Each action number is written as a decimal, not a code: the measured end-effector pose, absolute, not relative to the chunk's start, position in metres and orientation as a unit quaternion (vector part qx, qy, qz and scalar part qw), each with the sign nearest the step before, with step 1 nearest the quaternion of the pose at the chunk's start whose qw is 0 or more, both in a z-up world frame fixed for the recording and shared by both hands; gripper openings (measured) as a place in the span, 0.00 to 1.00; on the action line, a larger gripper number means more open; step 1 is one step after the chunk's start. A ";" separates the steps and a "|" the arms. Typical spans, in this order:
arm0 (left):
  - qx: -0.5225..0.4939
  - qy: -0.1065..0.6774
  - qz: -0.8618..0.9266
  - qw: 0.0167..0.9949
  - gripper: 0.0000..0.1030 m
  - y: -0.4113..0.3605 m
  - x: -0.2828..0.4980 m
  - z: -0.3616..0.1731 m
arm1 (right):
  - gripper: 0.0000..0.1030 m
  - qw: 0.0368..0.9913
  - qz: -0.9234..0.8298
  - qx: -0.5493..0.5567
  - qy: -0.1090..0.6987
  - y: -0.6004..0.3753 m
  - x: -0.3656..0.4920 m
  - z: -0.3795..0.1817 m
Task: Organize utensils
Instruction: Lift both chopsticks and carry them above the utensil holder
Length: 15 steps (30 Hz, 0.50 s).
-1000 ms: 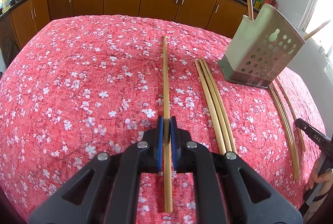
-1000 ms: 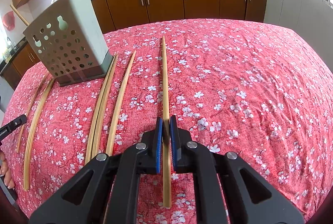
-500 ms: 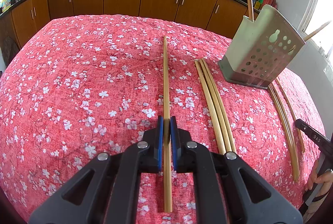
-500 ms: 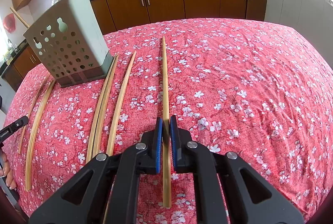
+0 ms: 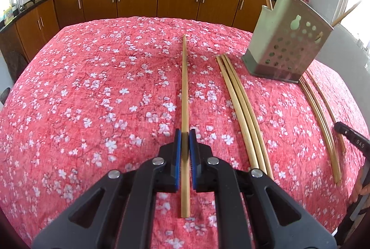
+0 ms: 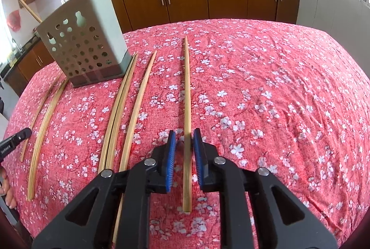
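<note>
In the left wrist view my left gripper [image 5: 184,135] is shut on a long bamboo chopstick [image 5: 184,77] that points away over the red floral cloth [image 5: 92,98]. In the right wrist view my right gripper [image 6: 185,136] stands open. Another chopstick [image 6: 186,87] lies between its blue pads [image 6: 170,156] with a gap on each side. A grey perforated utensil holder [image 5: 286,45] [image 6: 85,45] stands on the cloth with a few chopsticks sticking up from it.
Loose chopsticks lie beside the holder: three together [image 5: 240,101], more at the right [image 5: 320,110], a pair [image 6: 119,105], a single [image 6: 138,98], others at the left [image 6: 45,112]. A black tool part with a person's fingers shows at the frame edge [image 5: 351,140] [image 6: 13,141]. Brown cabinets [image 5: 138,1] stand behind.
The right gripper's pads have moved apart and no longer press on its chopstick. The left gripper still clamps its chopstick in the same place.
</note>
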<state>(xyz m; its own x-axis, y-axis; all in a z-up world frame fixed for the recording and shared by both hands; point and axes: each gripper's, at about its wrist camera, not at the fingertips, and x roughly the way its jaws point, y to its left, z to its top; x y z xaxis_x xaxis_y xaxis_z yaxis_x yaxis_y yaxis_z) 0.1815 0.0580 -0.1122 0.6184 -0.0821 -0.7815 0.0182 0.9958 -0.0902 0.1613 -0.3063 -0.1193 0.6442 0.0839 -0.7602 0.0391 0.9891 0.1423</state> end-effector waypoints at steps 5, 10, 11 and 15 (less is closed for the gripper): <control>-0.029 0.442 -0.026 0.896 0.08 0.055 0.184 -0.109 | 0.08 0.906 0.012 0.088 0.415 -0.314 0.160 -0.112; -0.039 0.413 -0.028 0.910 0.08 0.060 0.178 -0.084 | 0.07 0.924 0.007 0.094 0.371 -0.321 0.150 -0.085; -0.042 0.406 -0.027 0.912 0.08 0.061 0.177 -0.079 | 0.07 0.927 0.007 0.095 0.364 -0.324 0.149 -0.081; -0.064 0.368 -0.031 0.927 0.08 0.068 0.170 -0.050 | 0.07 0.942 0.004 0.097 0.322 -0.326 0.143 -0.054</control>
